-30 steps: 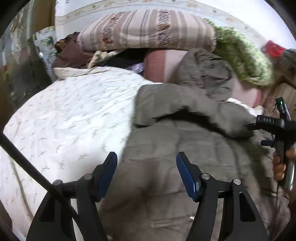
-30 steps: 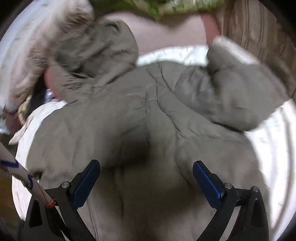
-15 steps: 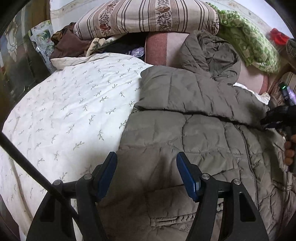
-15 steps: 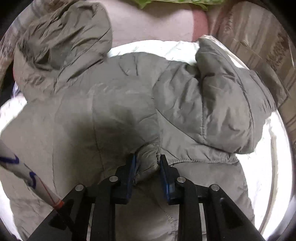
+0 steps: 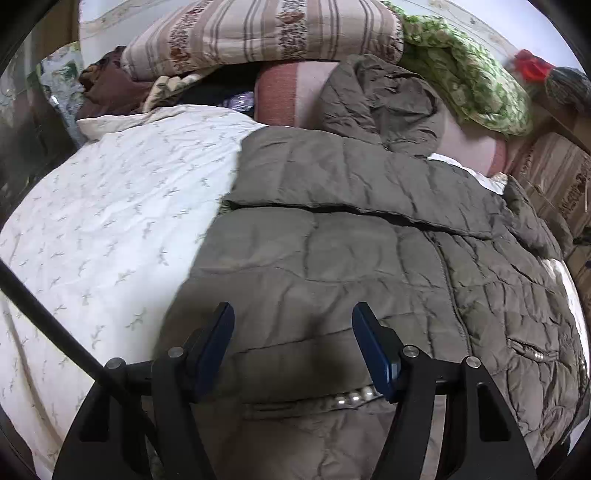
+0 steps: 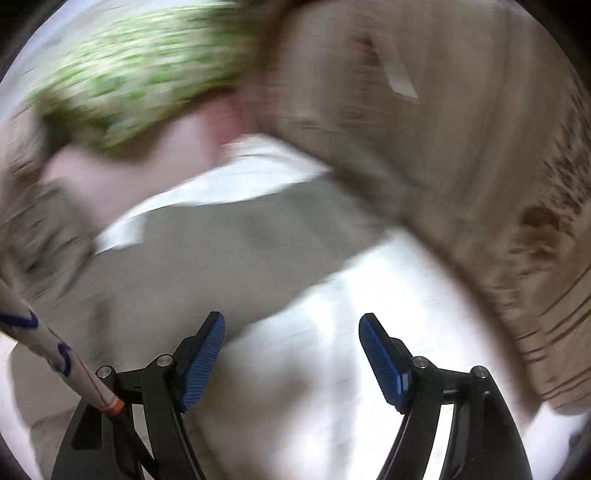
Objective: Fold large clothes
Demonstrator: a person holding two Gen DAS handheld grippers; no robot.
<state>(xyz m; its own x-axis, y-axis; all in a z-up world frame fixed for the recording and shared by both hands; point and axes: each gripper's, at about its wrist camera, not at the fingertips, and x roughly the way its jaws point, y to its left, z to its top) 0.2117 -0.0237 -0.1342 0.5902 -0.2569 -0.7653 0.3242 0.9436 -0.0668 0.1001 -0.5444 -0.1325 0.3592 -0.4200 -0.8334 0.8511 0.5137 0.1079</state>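
Observation:
An olive quilted puffer jacket point(image 5: 351, 266) lies spread on the white patterned bedsheet point(image 5: 110, 221), its hood point(image 5: 380, 99) resting against the pillows and one sleeve point(image 5: 332, 177) folded across its chest. My left gripper point(image 5: 293, 347) hovers open above the jacket's lower front, nothing between its blue pads. In the blurred right wrist view my right gripper point(image 6: 291, 350) is over the white sheet point(image 6: 332, 369) beside the jacket's edge point(image 6: 221, 251); its jaws are opening and nothing is between them.
Striped pillows point(image 5: 266, 33), a pink bolster point(image 5: 291, 92) and a green patterned blanket point(image 5: 465, 85) are stacked at the head of the bed. Cardboard boxes point(image 5: 557, 177) stand along the right side. A brown garment point(image 5: 107, 88) lies at the far left.
The right gripper closed on a pinch of jacket sleeve half a second ago, then let go and swung off to the right over the sheet. The left gripper shifted slightly; the sleeve now lies folded across the chest.

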